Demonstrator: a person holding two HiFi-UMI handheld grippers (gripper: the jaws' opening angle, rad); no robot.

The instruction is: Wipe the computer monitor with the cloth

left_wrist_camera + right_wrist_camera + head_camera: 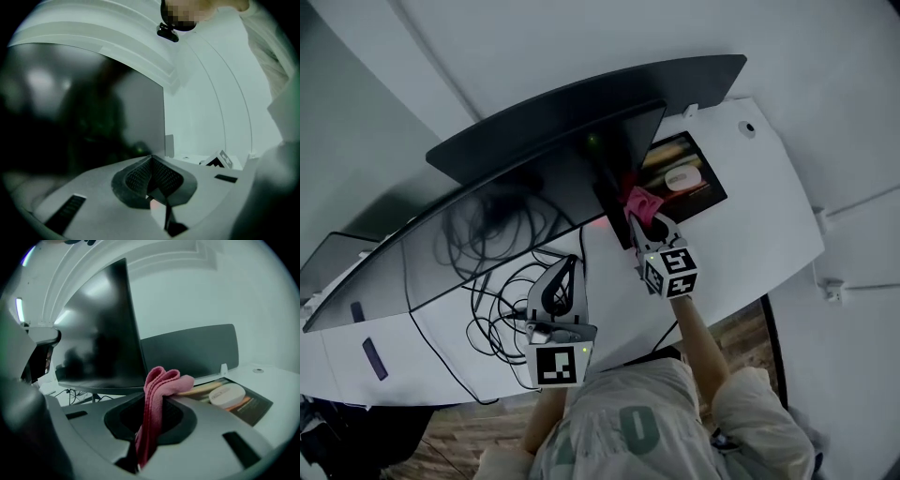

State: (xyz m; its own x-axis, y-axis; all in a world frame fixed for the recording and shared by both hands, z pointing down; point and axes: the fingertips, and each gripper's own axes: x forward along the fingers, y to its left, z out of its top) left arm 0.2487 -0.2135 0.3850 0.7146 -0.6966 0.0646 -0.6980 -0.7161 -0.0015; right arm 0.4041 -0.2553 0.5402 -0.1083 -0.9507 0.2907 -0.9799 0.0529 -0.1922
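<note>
Nearest you, your left hand-held gripper [564,277] hangs in front of the middle of the wide, black, glossy computer monitor [506,216]. Its jaws are pressed together with nothing between them. Below it, a tangle of thin black cables [502,309] lies on the white bench [750,216] before the monitor's foot.

Your right hand-held gripper [642,217] is a little further forward, at the monitor's right end. Its jaws are clamped on the soft pink folded cloth [161,380]. The fold stands up above the pads and one end droops over the right jaw. The cloth sits just in front of the monitor's lower right corner; you cannot tell from any view whether it touches the screen.

To the right of the monitor, past the cloth, a flat black rectangular mat [712,192] lies on the bench and carries a small white oval case [682,176]. Behind the monitor stands a dark grey flat panel [600,103], against the pale wall.
</note>
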